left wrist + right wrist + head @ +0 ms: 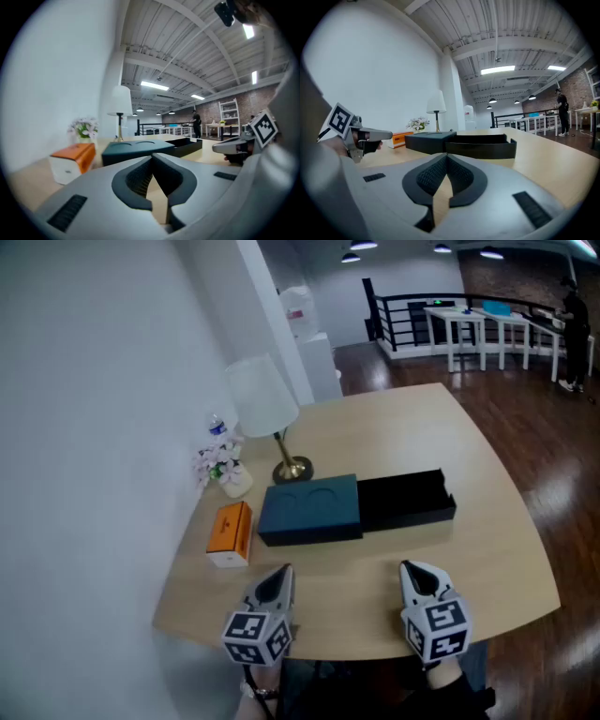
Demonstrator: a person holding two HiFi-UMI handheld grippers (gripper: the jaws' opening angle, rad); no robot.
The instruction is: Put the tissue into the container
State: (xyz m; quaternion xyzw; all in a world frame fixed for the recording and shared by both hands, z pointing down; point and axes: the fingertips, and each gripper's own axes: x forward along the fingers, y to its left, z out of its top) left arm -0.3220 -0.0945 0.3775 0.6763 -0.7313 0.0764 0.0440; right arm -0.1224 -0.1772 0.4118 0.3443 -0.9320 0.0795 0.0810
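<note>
Seeming light and crushable, the tissue box is best pinched sidewise; left hand-held gripper and right hand-held gripper are closed, empty.

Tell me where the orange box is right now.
In the head view, the orange box lies on the left side of the table, just left of the dark teal box, with the flower vase just beyond it.

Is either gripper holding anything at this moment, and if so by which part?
Nothing is held: the left gripper and the right gripper both have their jaws closed together with nothing between them.
</note>
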